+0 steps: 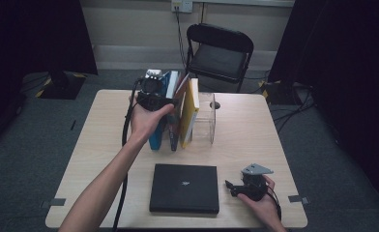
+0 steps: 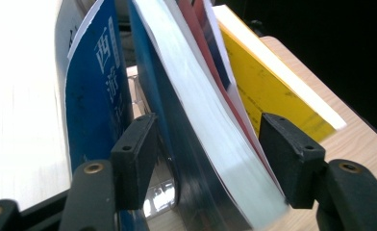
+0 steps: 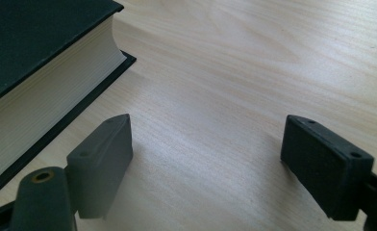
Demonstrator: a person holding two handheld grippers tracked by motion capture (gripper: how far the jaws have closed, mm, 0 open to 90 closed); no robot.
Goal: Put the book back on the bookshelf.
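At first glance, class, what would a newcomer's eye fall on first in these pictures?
The row of books standing near the table's far edge beside a clear stand, with the left gripper open around a leaning blue one. Next, the black book lying flat at the near edge, the open right gripper beside it.

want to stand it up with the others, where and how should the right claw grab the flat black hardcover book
Grip the flat black hardcover book at its right-hand page edge, coming in level from the right, where the open right claw already rests on the wooden table. The book lies flat, so only its thin edges give two opposing faces; one jaw would likely have to slip under the overhanging cover.
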